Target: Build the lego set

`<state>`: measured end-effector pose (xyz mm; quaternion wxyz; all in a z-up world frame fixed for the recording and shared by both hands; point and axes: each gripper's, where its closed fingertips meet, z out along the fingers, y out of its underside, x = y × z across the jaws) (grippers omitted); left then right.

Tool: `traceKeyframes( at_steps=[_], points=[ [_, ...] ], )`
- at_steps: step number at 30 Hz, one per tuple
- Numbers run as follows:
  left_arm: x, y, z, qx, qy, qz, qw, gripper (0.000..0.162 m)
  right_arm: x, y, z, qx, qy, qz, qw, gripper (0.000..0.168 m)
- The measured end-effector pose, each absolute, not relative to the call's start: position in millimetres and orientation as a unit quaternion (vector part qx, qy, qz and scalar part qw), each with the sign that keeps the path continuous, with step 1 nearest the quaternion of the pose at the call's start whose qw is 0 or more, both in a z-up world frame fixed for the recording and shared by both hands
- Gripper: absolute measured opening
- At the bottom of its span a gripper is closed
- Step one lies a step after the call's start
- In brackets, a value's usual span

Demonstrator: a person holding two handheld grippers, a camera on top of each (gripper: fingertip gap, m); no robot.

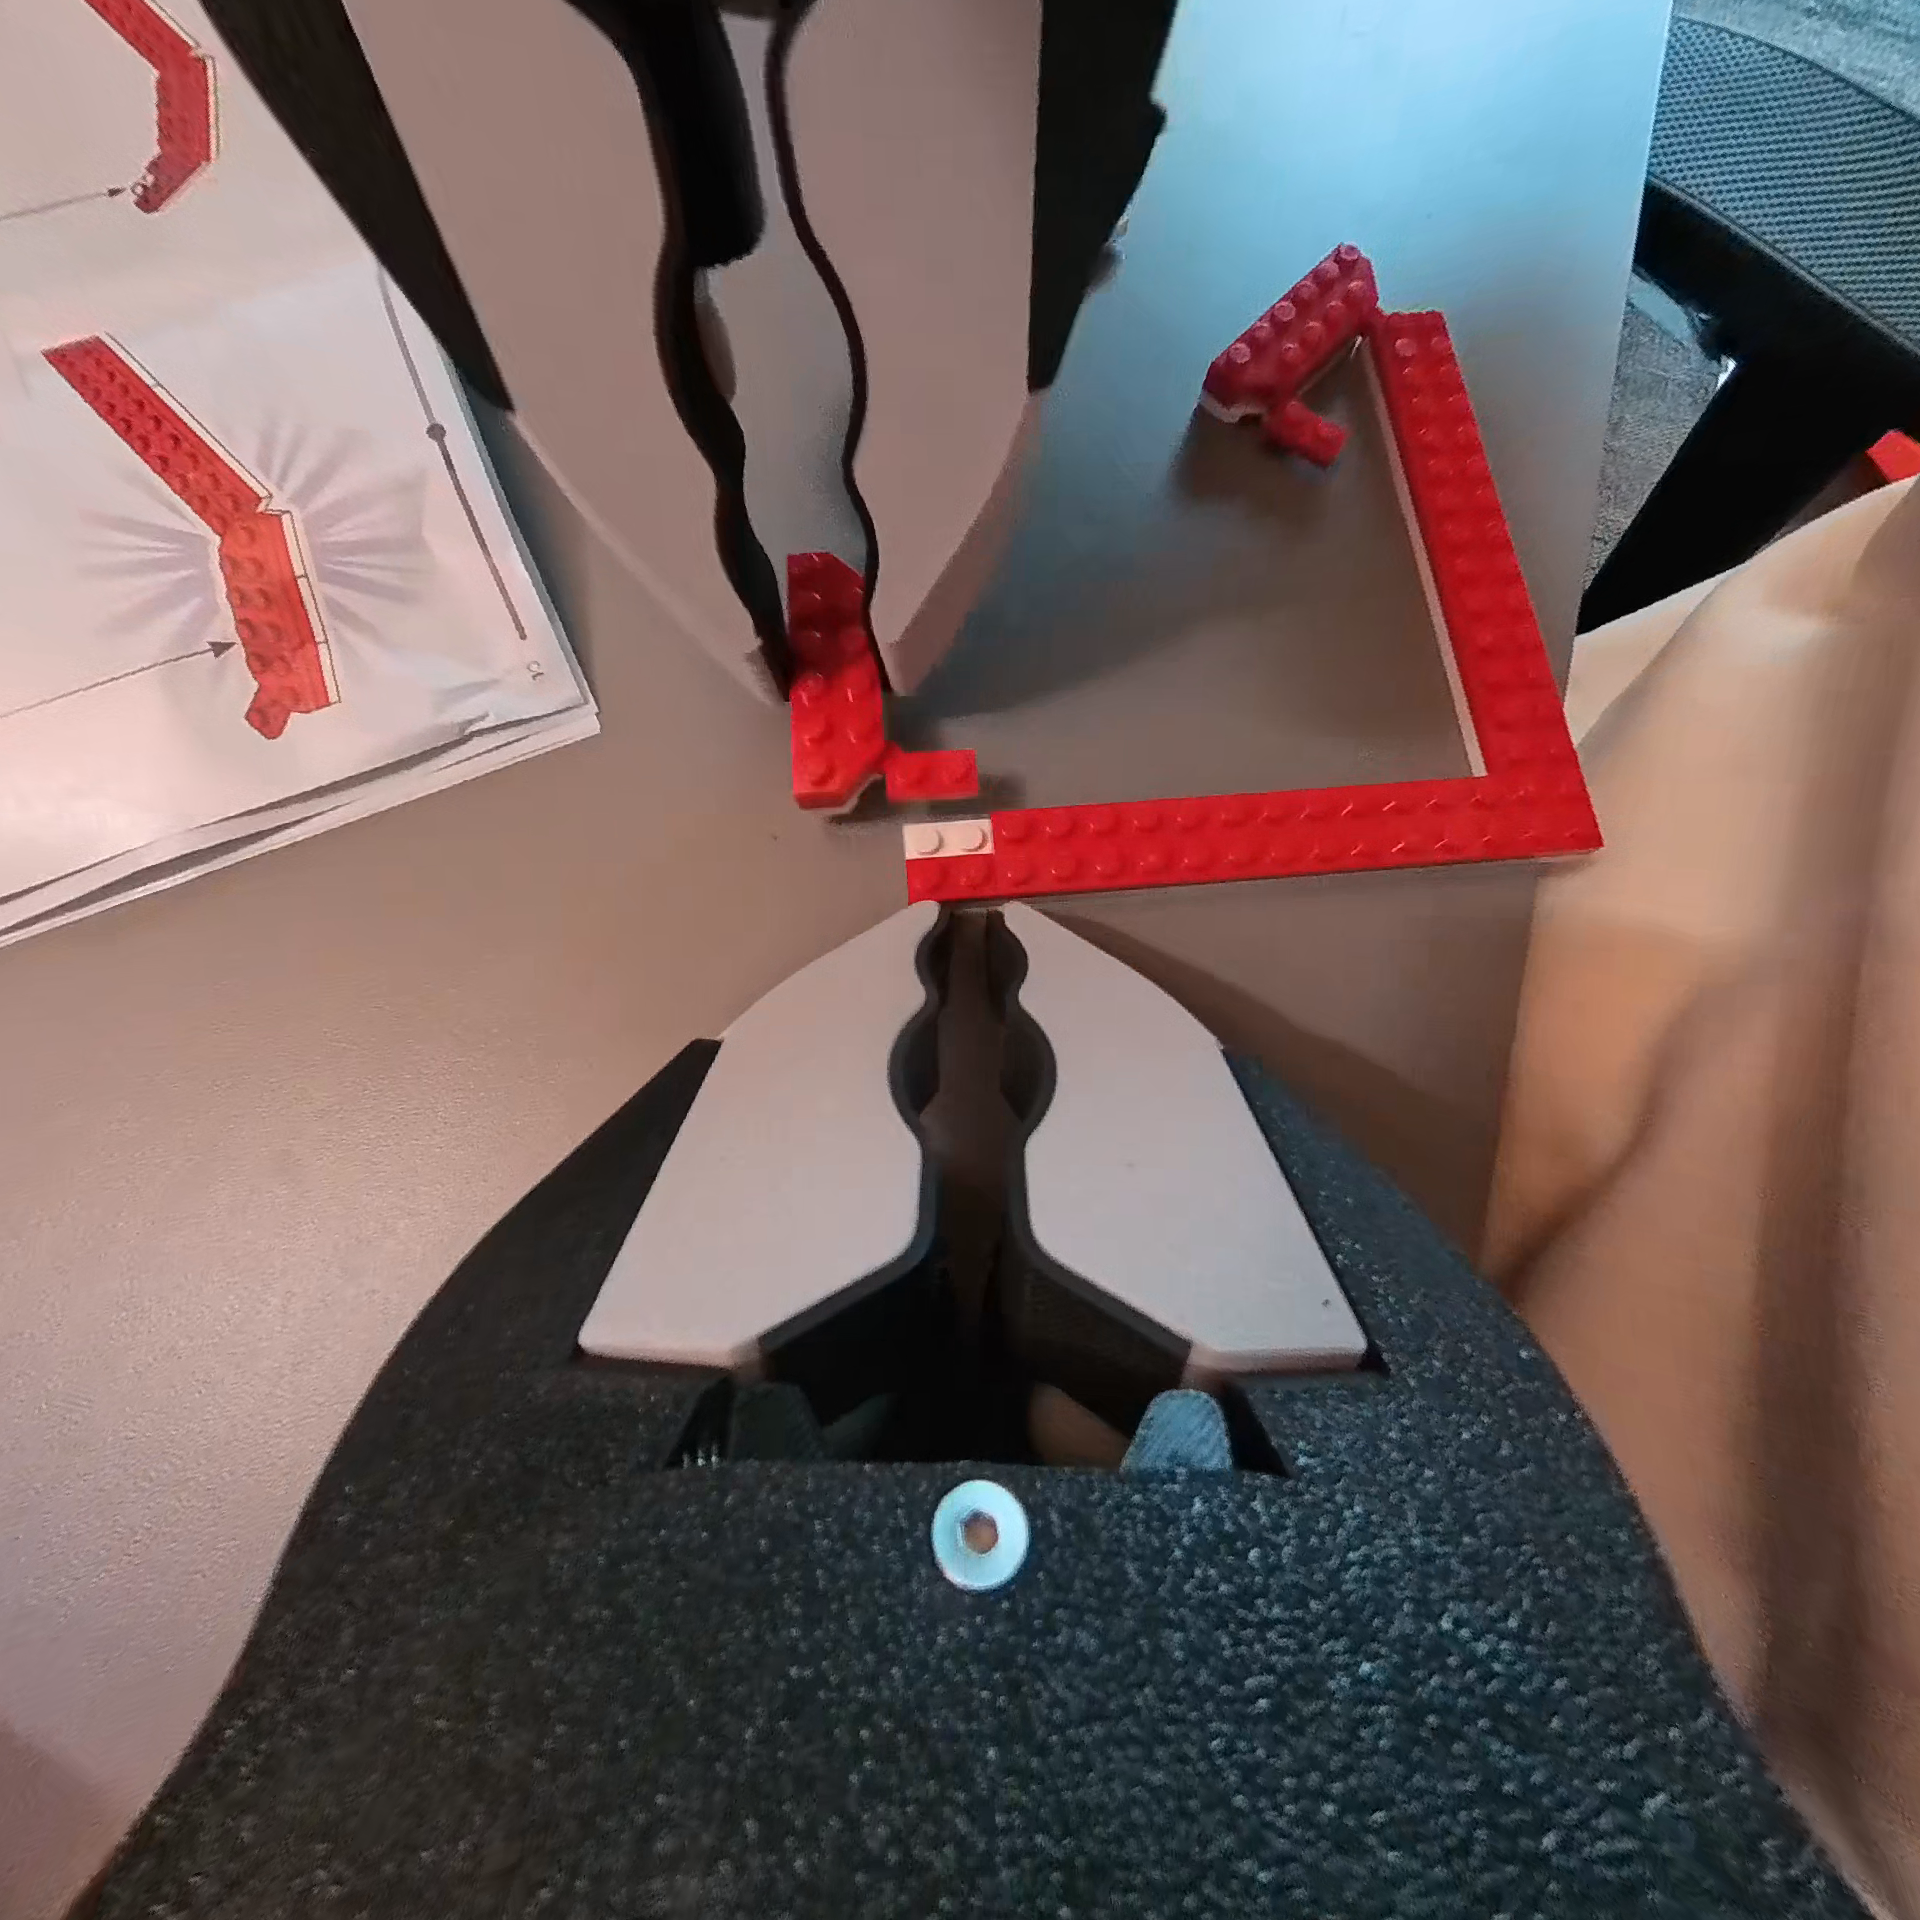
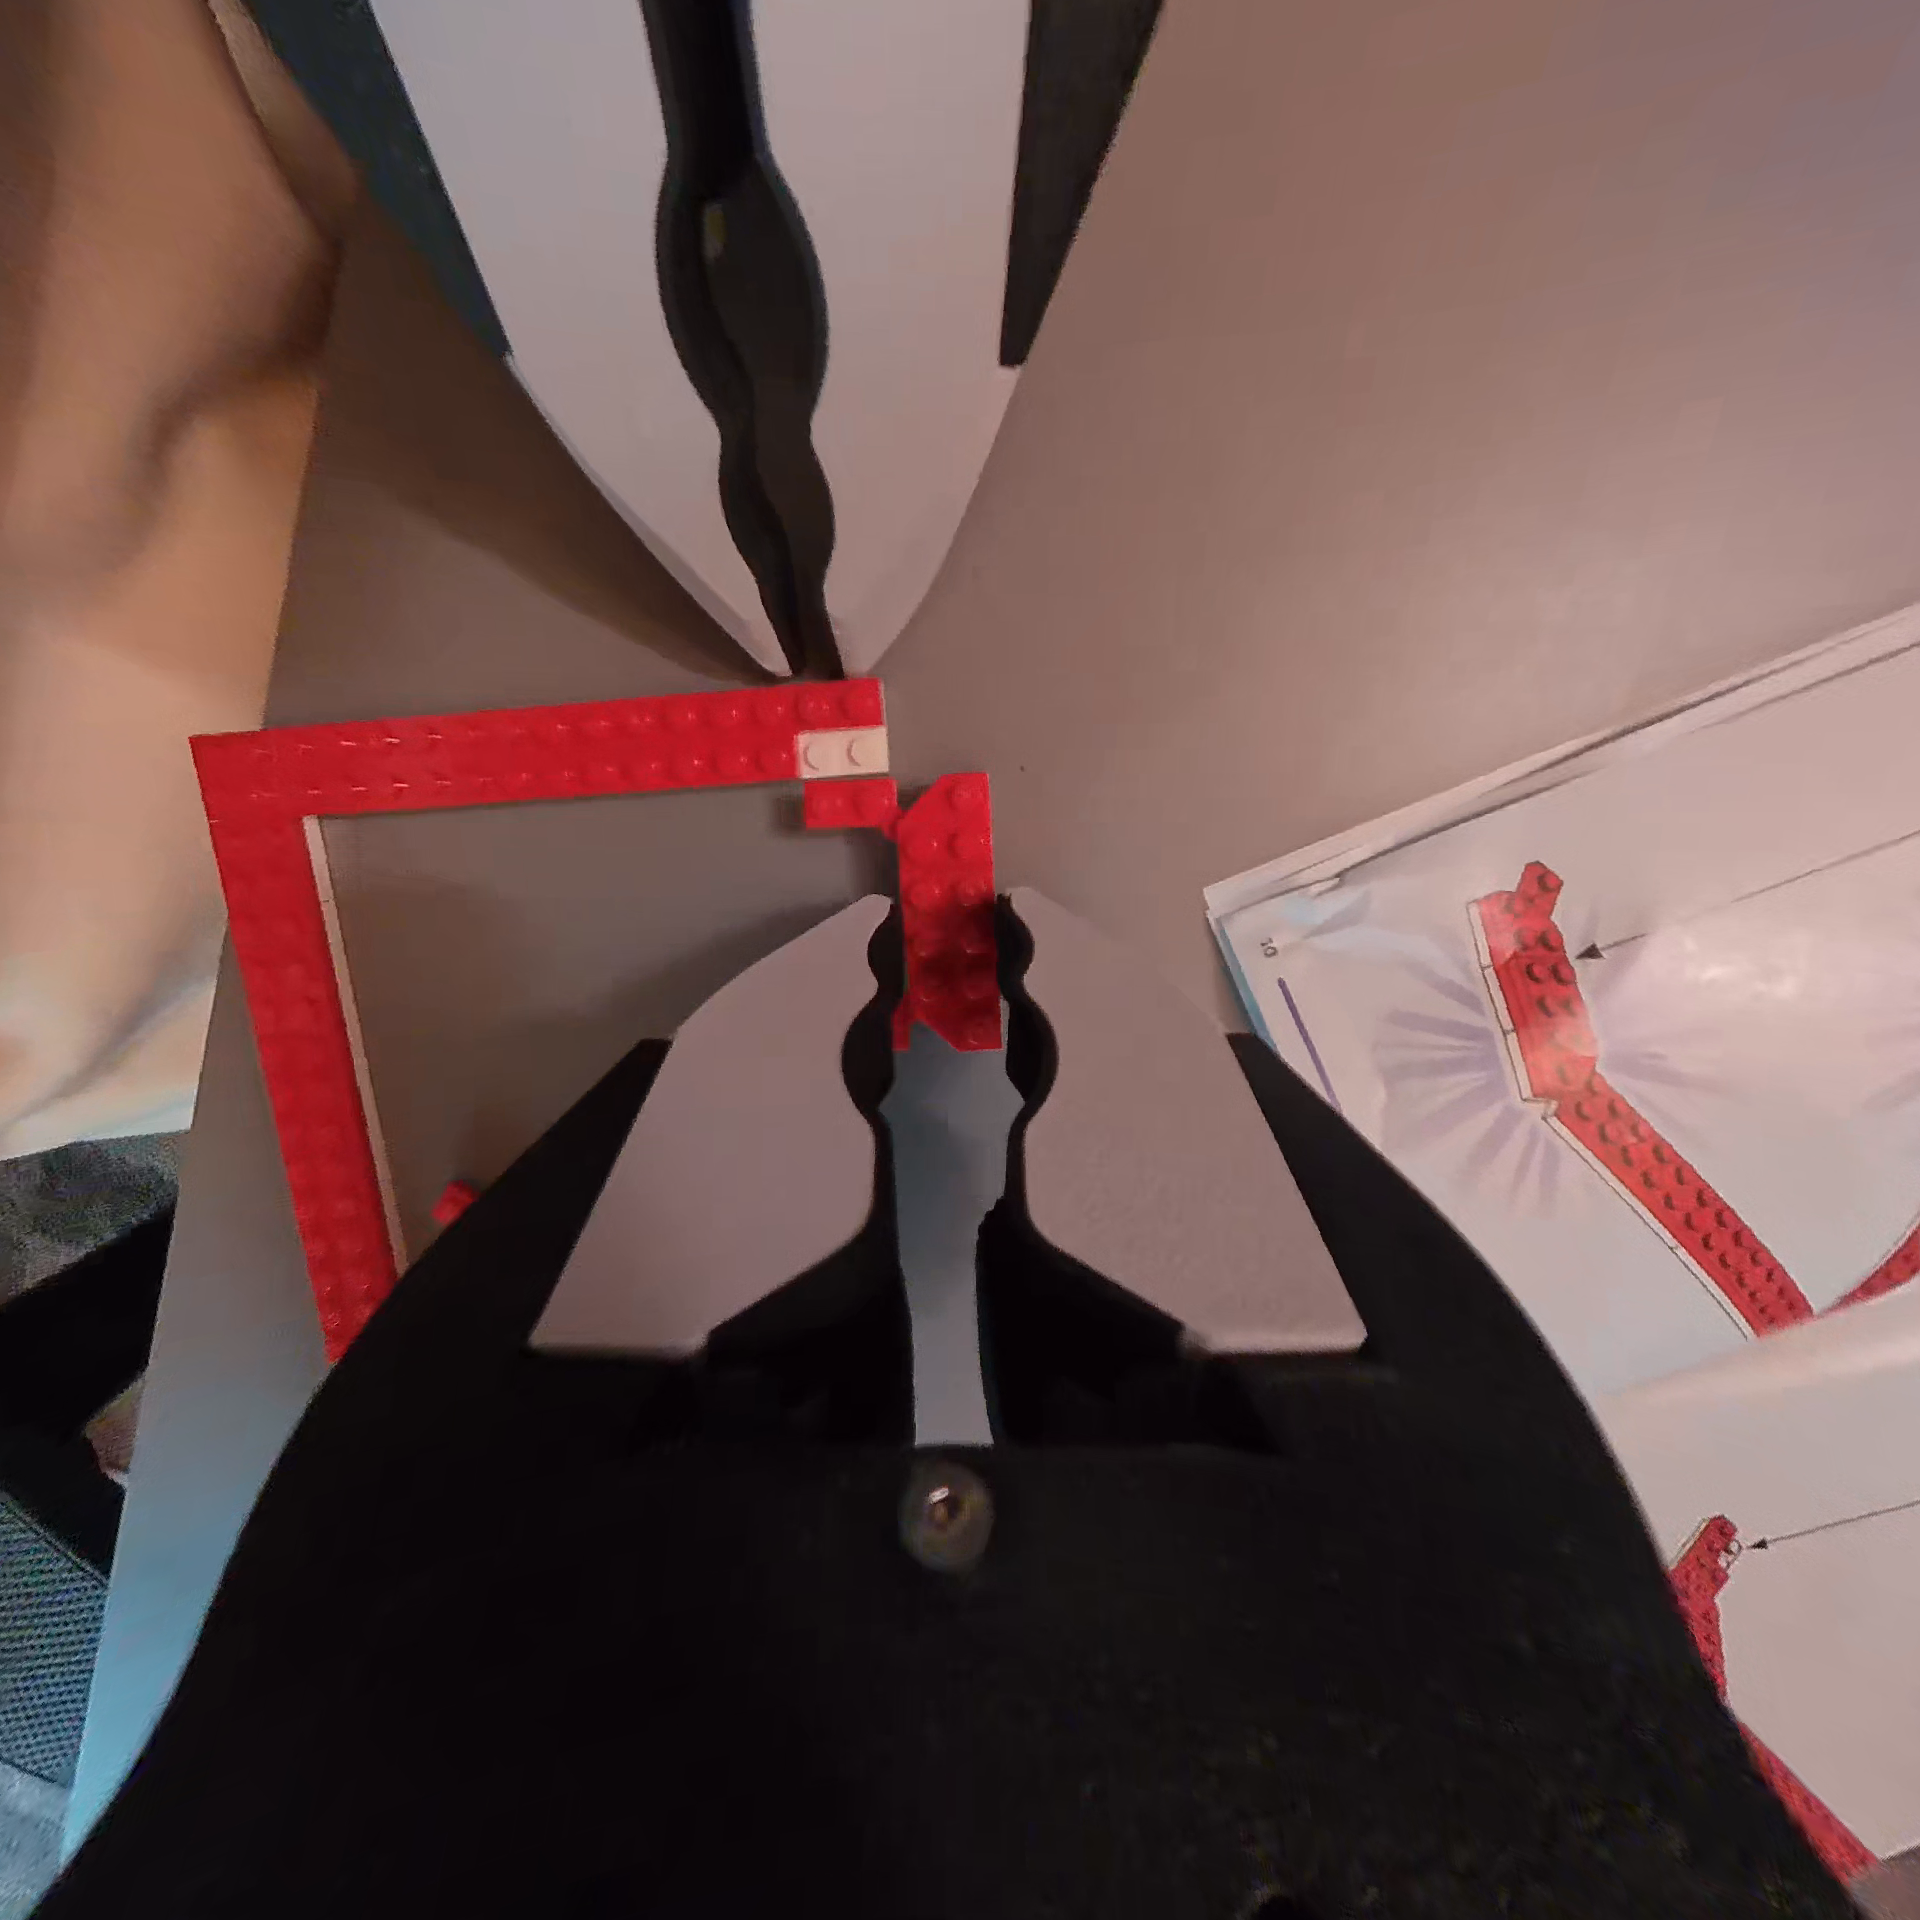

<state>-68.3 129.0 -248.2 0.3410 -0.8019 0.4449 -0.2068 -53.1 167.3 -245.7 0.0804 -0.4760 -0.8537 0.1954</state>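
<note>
A red L-shaped frame [image 1: 1247,842] lies flat on the grey table, with a small white plate [image 1: 948,837] at its near end. My left gripper [image 1: 966,920] is shut, its tips against that end of the frame; it also shows in the right wrist view [image 2: 805,665]. My right gripper [image 2: 948,914] is shut on a red wedge piece [image 2: 951,894] with a small red plate [image 2: 847,805] at its tip. It holds this just beside the white plate [image 2: 844,751]. From the left wrist view, the right gripper [image 1: 821,665] comes in from above, holding the wedge piece [image 1: 831,717].
An open instruction booklet [image 1: 208,540] lies left of the build and shows again in the right wrist view [image 2: 1610,1039]. A second red wedge assembly [image 1: 1299,322] sits at the frame's far end. A person's arm [image 1: 1714,987] rests to the right. A dark chair [image 1: 1787,208] stands past the table edge. The left gripper's tips are roughly 5 cm from the right gripper's.
</note>
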Motion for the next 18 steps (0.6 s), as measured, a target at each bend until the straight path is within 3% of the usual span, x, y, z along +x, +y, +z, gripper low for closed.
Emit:
traceKeyframes(
  at_steps=[18],
  points=[
    [-65,136,-239,-0.783,0.461,-0.199,0.369,0.006,-60,160,-250,-0.461,-0.864,0.183,0.087,0.016]
  ],
)
